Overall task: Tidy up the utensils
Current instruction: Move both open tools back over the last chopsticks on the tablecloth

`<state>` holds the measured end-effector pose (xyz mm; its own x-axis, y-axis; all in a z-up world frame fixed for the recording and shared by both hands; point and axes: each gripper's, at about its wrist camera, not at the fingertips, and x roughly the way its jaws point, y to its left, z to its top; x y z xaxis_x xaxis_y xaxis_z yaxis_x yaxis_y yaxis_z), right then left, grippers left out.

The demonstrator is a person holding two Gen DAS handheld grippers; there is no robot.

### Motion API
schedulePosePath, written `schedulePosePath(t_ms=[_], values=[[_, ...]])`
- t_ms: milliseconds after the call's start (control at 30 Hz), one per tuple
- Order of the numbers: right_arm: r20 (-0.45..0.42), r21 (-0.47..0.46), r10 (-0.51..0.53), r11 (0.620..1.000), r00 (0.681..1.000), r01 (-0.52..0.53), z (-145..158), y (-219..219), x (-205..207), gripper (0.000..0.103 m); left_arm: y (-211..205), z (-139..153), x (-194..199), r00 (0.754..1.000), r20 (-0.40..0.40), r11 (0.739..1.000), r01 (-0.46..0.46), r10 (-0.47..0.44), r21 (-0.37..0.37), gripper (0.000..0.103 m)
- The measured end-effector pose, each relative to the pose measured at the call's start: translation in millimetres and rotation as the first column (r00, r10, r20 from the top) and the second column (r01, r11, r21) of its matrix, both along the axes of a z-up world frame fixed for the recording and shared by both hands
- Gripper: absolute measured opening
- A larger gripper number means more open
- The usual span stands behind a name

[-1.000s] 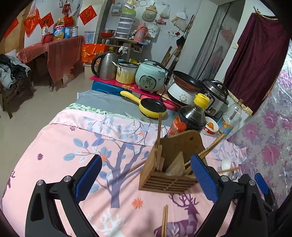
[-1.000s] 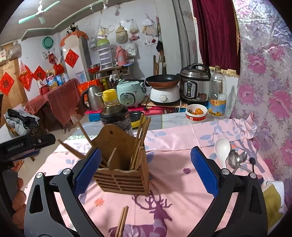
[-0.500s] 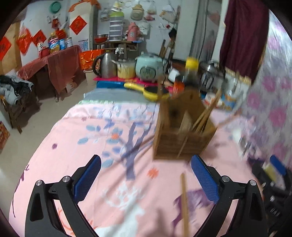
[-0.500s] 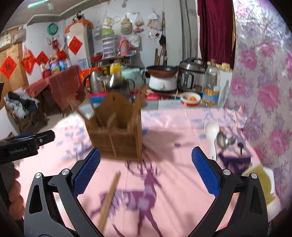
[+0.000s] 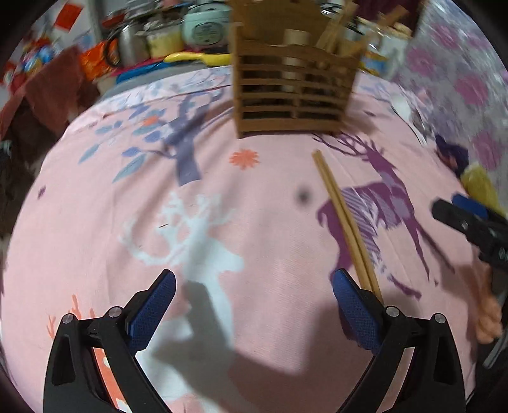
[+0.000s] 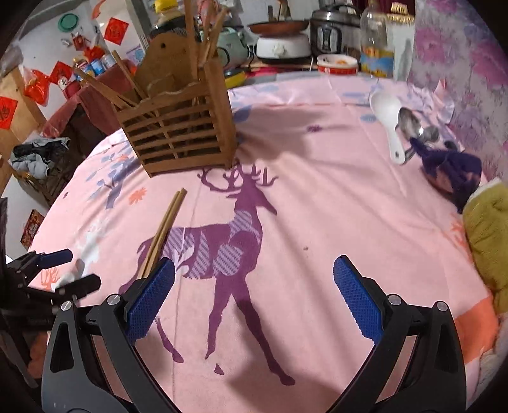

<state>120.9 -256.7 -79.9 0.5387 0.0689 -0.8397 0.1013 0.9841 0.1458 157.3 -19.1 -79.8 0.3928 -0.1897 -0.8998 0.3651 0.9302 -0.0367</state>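
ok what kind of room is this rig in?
Most likely a home kitchen and dining area: a rice cooker and frying pan stand on a counter behind the table, and a wooden utensil holder with chopsticks sits on a deer-print tablecloth.

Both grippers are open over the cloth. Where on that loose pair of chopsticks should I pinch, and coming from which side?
Grip the chopsticks mid-length, from above, fingers straddling the pair across its width. They lie flat and side by side on the tablecloth, so a crosswise pinch likely catches both. The left gripper seems better placed: their near end already lies by its right finger. The holder stands beyond.
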Motion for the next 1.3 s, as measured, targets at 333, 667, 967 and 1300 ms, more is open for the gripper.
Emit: schedulePosePath(t_ms=[333,667,967,1300], values=[[-0.106,-0.038,-0.027,0.999,0.994,0.023,-28.7,-4.4,11.8,0.097,-32.5,0.1,-20.1,0.989,-0.001,0.989,0.148,-0.148,-0.027,0.097],[-0.105,-0.156,0.002,0.988,0.995,-0.018,-37.5,10.6,11.2,0.097,-34.7,-8.2,-13.4,0.991,-0.017,0.991,0.130,-0.130,-0.011,0.097],[-0.096,-0.172,0.035,0.984,0.995,-0.051,-37.5,11.9,11.9,0.097,-35.7,-16.4,3.8,0.995,-0.041,0.996,0.085,-0.087,-0.030,0.097],[-0.094,-0.165,0.032,0.985,0.995,-0.047,-38.1,10.6,11.9,0.097,-36.8,-23.2,34.3,0.999,-0.030,1.000,0.026,-0.026,-0.016,0.099]])
